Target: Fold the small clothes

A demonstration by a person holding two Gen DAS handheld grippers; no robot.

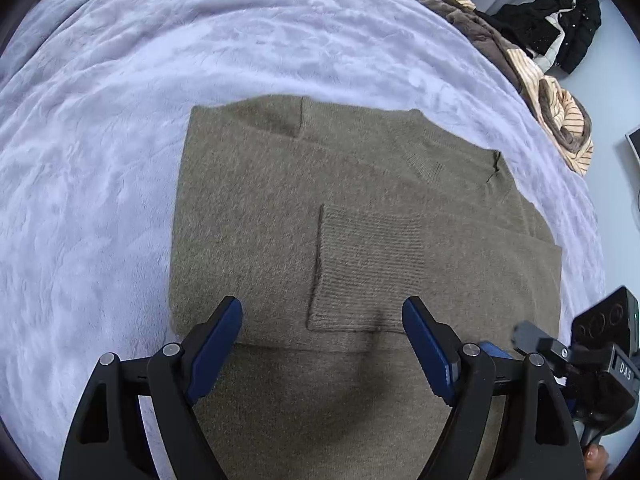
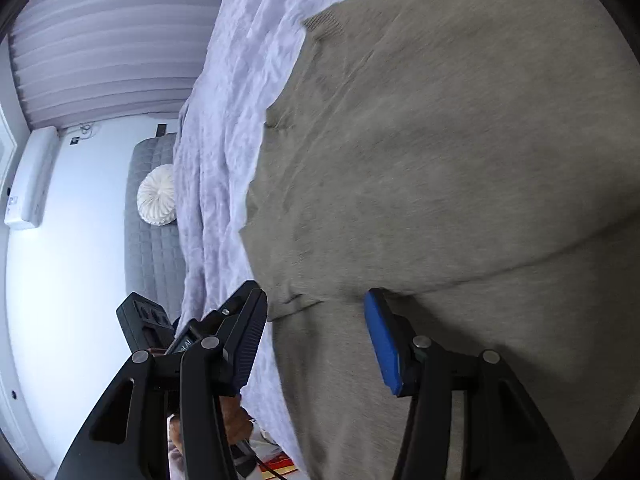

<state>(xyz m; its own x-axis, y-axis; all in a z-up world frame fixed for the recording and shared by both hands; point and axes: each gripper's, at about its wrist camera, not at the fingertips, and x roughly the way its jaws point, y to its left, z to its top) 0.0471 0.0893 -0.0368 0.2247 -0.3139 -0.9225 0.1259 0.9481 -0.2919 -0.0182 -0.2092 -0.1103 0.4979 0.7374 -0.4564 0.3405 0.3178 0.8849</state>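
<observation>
An olive-brown knit sweater [image 1: 280, 216] lies flat on a lilac fleece blanket [image 1: 120, 80], its sleeves folded in over the body, a ribbed cuff [image 1: 360, 268] on top. My left gripper [image 1: 322, 312] is open and empty, just above the sweater's near part. The right gripper shows at the left wrist view's right edge [image 1: 592, 344]. In the right wrist view the camera is rolled sideways; my right gripper [image 2: 316, 312] is open over the sweater's [image 2: 460, 160] edge by a folded corner [image 2: 292, 300], holding nothing.
A pile of brown, striped and black clothes [image 1: 520, 48] lies at the bed's far right edge. In the right wrist view a grey quilted headboard [image 2: 154, 240] with a round white cushion [image 2: 157, 195], a white wall and a curtain [image 2: 112, 40] show.
</observation>
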